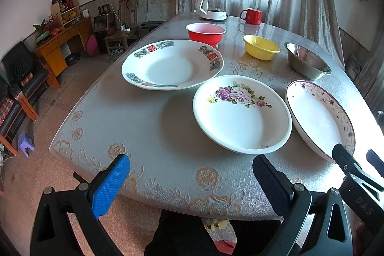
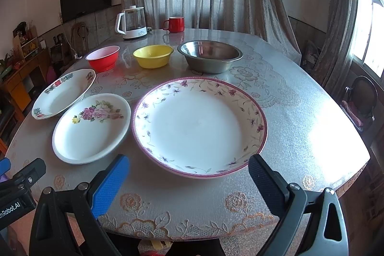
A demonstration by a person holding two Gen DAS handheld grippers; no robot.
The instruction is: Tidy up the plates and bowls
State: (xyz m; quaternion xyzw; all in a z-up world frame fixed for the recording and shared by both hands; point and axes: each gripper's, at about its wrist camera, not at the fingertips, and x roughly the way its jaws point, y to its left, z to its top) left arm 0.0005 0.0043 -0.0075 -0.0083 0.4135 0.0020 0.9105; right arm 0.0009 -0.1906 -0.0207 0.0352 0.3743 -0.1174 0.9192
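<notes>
Grippers hover at the table's near edge, both with fingers spread wide and nothing between them. Left gripper sits at 6 o'clock of the rose plate, above bare tablecloth, one pad blue and the other black. Right gripper sits at 6 o'clock of the big plate, whose pink rim lies just ahead of its fingertips. In the right view the rose plate lies at 9 o'clock of the big plate, the rims close together; whether they touch I cannot tell. At 11 o'clock of the rose plate lies the third plate, with red characters on its rim, which overlaps the rose plate's edge in the left view. Beyond the plates three bowls stand in a row, apart from each other: red bowl at 10 o'clock of the big plate, yellow bowl at 11, steel bowl at 12. All six are empty and upright on the table. Farther back stand a kettle and a red mug.
</notes>
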